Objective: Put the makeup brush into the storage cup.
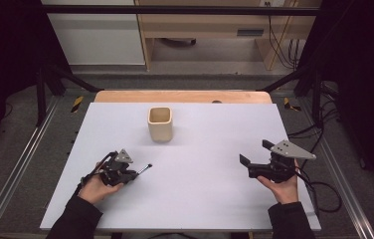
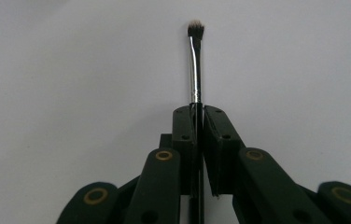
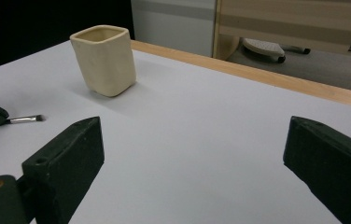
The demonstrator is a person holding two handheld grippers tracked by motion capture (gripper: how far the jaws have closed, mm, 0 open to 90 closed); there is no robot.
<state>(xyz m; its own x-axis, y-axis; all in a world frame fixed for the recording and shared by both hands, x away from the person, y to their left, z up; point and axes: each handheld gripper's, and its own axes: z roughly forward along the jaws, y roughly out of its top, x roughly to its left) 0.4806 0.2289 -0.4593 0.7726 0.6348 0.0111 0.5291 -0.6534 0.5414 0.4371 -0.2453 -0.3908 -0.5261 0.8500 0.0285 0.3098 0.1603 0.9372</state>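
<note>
A small makeup brush (image 2: 195, 65) with a silver ferrule and dark bristles sticks out from between the jaws of my left gripper (image 2: 200, 112), which is shut on its handle. In the high view that gripper (image 1: 136, 174) rests low at the table's left front, and the brush (image 1: 145, 169) points right and away. A cream square cup (image 1: 160, 123) stands upright at the middle back of the white table; it stands at the upper left in the right gripper view (image 3: 103, 58). My right gripper (image 1: 253, 158) hovers open at the right, with nothing between its jaws (image 3: 192, 158).
The white table top (image 1: 200, 174) has a wooden strip (image 1: 182, 96) along its far edge. Cables (image 1: 319, 189) trail off the right side. Metal frame rails (image 1: 11, 169) run along both sides of the table.
</note>
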